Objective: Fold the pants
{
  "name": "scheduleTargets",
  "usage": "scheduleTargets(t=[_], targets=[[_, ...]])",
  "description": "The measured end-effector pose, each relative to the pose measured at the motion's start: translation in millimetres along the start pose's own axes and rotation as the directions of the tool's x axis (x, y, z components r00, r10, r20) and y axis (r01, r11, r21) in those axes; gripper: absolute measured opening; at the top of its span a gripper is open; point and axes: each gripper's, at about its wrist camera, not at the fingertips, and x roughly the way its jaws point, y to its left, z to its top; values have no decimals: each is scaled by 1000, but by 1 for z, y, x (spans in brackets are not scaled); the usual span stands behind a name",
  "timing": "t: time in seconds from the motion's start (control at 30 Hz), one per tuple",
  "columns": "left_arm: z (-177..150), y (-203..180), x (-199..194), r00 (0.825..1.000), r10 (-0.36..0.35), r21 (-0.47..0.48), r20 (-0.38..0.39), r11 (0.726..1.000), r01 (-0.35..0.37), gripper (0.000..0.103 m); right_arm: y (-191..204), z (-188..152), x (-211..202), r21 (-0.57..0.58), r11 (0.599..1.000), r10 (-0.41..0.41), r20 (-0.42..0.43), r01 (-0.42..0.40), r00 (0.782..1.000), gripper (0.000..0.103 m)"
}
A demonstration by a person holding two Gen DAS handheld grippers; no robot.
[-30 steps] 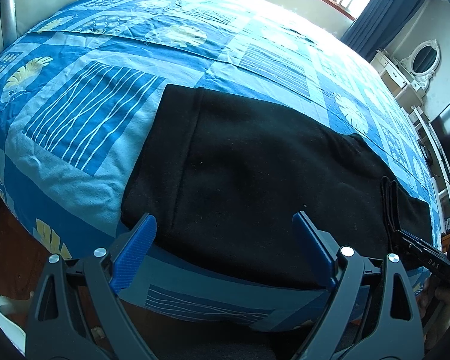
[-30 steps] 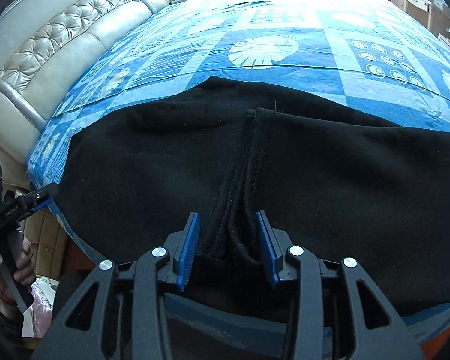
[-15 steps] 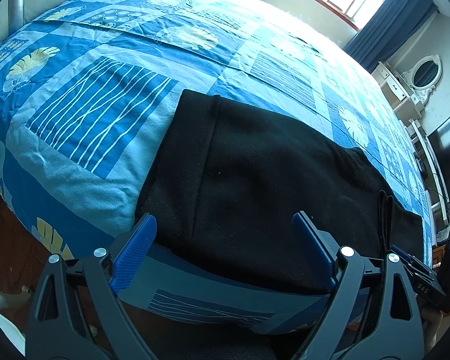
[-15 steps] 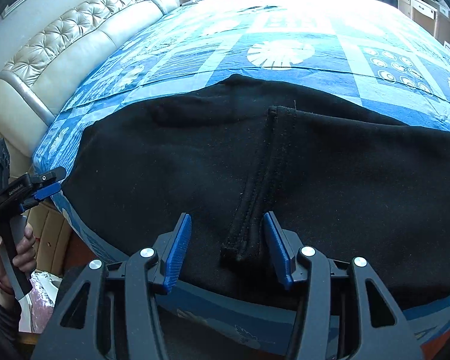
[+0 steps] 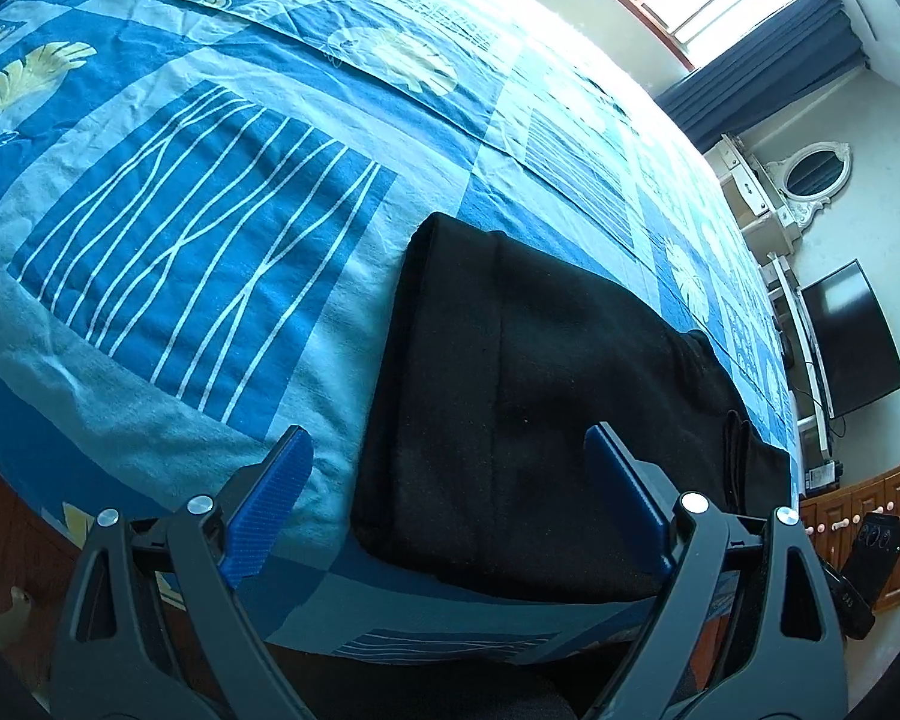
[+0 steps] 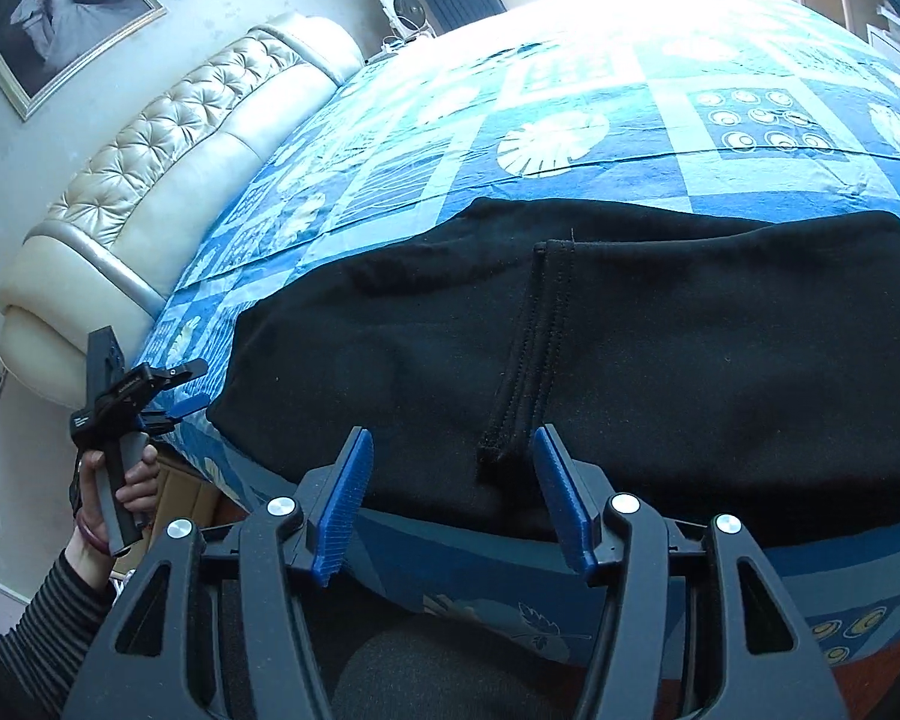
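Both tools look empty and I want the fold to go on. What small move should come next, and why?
Probably ease the right tool forward onto the stitched hem edge of the black pants and close on it. Both tools stand open holding nothing, the left tool too, and that hem lies just ahead between the right tool's fingers, near the bed edge.

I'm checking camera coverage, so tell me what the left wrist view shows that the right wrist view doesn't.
Only the left wrist view shows the wall television and oval mirror. Only the right wrist view shows the tufted headboard, framed picture and the hem band lying across the pants. Both show the black pants on the blue bedspread, with open grippers.
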Motion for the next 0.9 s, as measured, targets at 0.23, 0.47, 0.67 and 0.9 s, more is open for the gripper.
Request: scheduleTargets(t=[0.23, 0.47, 0.67, 0.9], targets=[[23, 16, 25, 984, -160, -17, -73, 987, 159, 91, -15, -17, -6, 83, 996, 32, 0, -32, 999, 60], [27, 14, 47, 961, -253, -74, -107, 966, 246, 45, -19, -27, 6, 110, 993, 47, -32, -43, 998, 60], [23, 23, 55, 948, -298, -156, -115, 948, 279, 14, -25, -32, 9, 126, 991, 39, -38, -34, 999, 60], [38, -10, 19, 938, -341, -175, -62, 929, 326, 12, -33, -31, 0, 151, 988, 37, -17, -34, 999, 60]])
